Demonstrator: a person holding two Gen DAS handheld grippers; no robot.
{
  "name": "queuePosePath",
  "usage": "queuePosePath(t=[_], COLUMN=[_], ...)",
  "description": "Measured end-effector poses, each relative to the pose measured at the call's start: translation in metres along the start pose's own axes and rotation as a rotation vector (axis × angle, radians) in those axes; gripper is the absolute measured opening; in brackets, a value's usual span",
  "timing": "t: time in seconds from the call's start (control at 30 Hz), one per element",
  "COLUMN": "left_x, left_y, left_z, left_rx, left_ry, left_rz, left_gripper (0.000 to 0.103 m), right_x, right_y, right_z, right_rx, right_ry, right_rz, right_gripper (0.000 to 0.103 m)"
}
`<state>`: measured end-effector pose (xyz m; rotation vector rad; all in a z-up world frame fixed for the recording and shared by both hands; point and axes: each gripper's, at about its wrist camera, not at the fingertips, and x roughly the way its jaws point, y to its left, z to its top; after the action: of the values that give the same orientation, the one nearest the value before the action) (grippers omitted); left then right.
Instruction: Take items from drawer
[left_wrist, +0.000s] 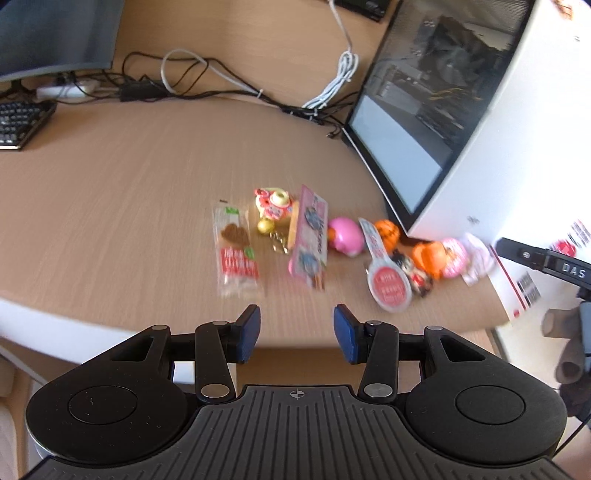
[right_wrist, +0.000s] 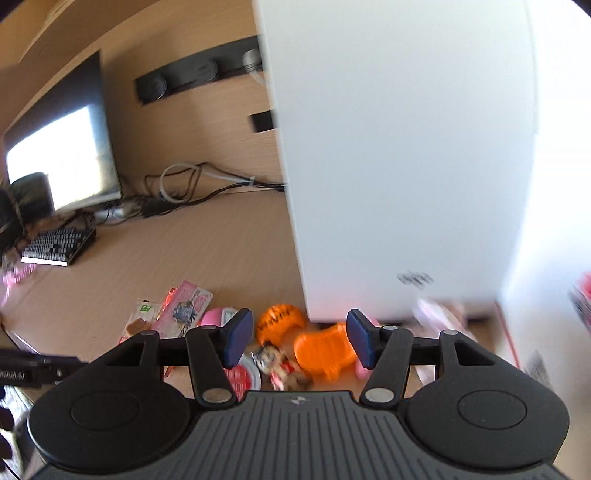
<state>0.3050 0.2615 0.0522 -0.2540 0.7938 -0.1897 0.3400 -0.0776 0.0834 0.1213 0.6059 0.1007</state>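
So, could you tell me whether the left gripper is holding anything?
No: the left gripper is open, blue pads apart over bare wooden desk.

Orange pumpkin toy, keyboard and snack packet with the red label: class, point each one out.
orange pumpkin toy (right_wrist: 277, 319), right wrist view, its ribbed front.
keyboard (left_wrist: 20, 123), left wrist view, middle of the keys.
snack packet with the red label (left_wrist: 236, 251), left wrist view, middle of the wrapper.

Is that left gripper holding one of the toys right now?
No, the left gripper hangs open and empty above the desk.
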Motion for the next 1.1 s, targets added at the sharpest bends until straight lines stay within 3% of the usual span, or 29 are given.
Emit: queuePosePath(t=[0.2,0.37,0.5,0.73,0.87,1.0,1.1], left_x=[-0.049,-0.076,-0.087,-0.103,-0.107,-0.103,-0.095], left_y=[-0.008,-0.01,-0.013,-0.031,-0.054,-0.083,-0.097], left_z=[-0.045,-0.086,-0.12,-0.173,-0.198,-0.222,-0.236], left_rx=[0.037,0.081,0.097,0.055,0.03,0.084,0.115], left_ry=[-0.068,-0.095,-0.067,-0.071,-0.083,-0.074,-0.049], left_rz=[-0.007,-0.017,-0.011,-0.022,-0.024,0.033,0.094], left_gripper=[0.048,0.048,0.048,0.048,0.048,0.048,0.048], right_x=[-0.069,-0.122,-0.142,-0.15,-0.159,-0.164,-0.162], right_y=[0.016,0.04,0.047,0.035,0.041,0.042,0.036], right_z=[-0.048,-0.096,-0.125,-0.159,-0.191,-0.223,-0.245], right_rx=[0.009,-0.026,-0.051,0.024,-0.017,-0.071,-0.103], right_ry=[-0.021,-0.136,-0.133,0.058,0.119,0.148,0.149], right_rz=[-0.103,-0.26,-0.372,-0.307,-0.237,-0.172,-0.175], right_gripper=[0.058,0.079,0.081,0.081,0.081,0.081,0.081])
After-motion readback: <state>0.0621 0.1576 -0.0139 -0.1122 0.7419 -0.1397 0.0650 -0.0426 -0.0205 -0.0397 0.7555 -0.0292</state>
